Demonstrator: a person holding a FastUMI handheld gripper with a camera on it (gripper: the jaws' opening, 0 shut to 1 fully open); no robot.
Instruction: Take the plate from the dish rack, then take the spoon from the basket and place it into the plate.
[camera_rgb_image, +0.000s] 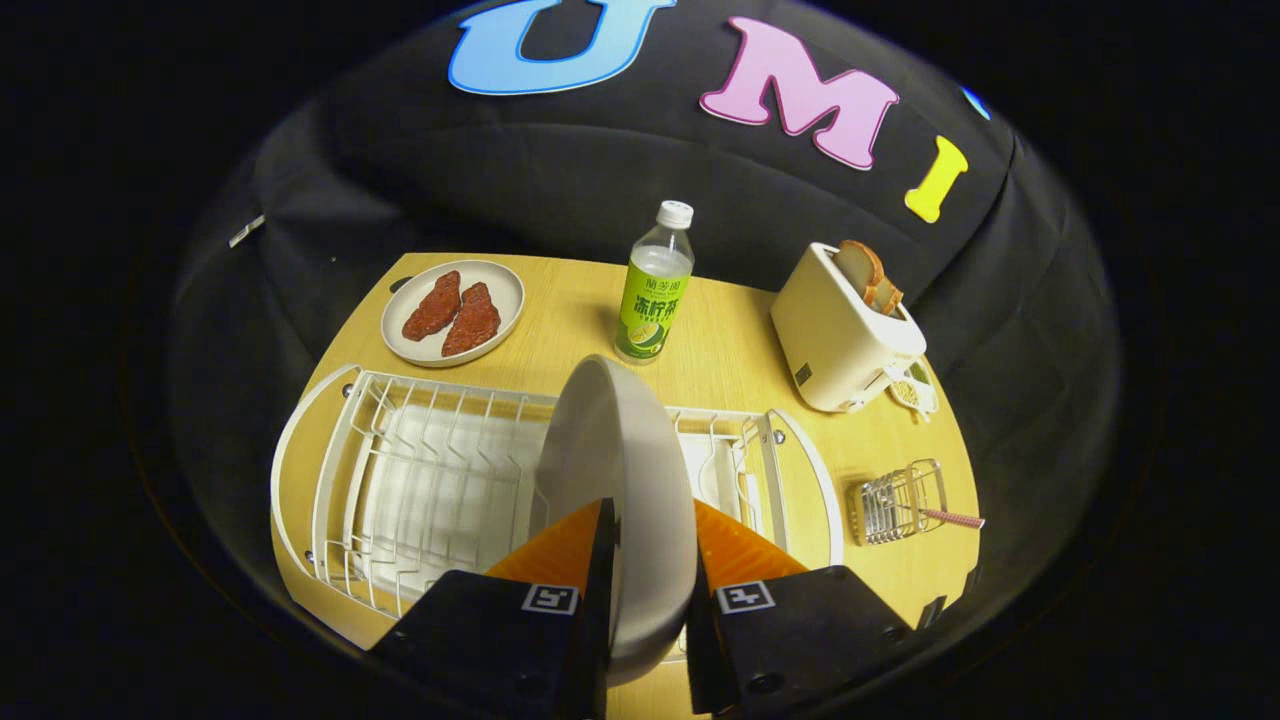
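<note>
A pale grey plate (622, 470) stands on edge between my two fingers, over the white wire dish rack (400, 480). My gripper (652, 520) is shut on the plate, one finger pressing on each face. A small wire basket (897, 503) sits on the wooden table to the right of the rack, beyond my right finger. The spoon (950, 517) lies in it, its pinkish handle sticking out to the right.
Behind the rack stand a green-labelled bottle (655, 290), a plate holding two reddish meat pieces (453, 312), and a cream toaster (838, 335) with bread in it. A small dish (915, 388) sits next to the toaster. The wooden table's (740, 350) edges fall off close to the basket.
</note>
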